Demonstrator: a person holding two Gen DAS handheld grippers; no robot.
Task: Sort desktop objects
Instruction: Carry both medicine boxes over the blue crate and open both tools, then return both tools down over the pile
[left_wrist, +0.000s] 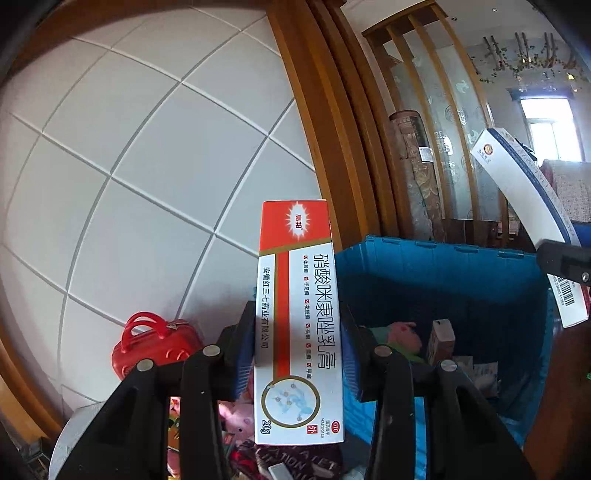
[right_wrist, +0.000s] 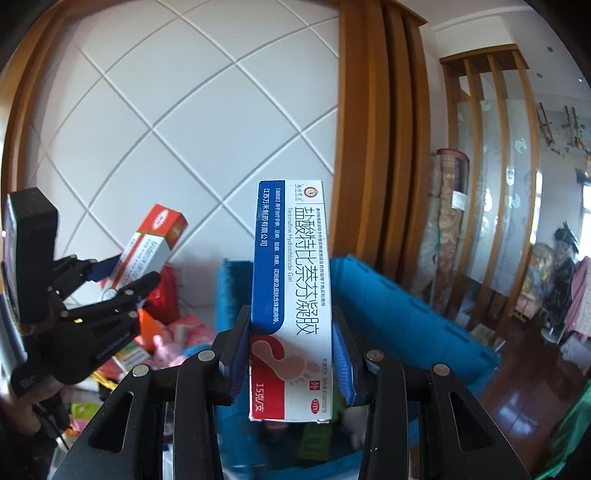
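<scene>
Red-and-white ointment carton (left_wrist: 295, 321) clamped upright in the left gripper (left_wrist: 299, 354); blue-and-white gel carton (right_wrist: 291, 302) pinched likewise in the right gripper (right_wrist: 291, 354), both held above a blue plastic crate (left_wrist: 461, 280). A clean drop likely means carrying each carton past the crate's near rim before the pads let go. Open room lies above the crate; a red mini suitcase (left_wrist: 155, 347) crowds its left

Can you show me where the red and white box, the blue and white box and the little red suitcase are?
red and white box (left_wrist: 299, 325): left wrist view, middle of its printed front.
blue and white box (right_wrist: 291, 295): right wrist view, middle of its printed front.
little red suitcase (left_wrist: 155, 347): left wrist view, its red body below the handle.
</scene>
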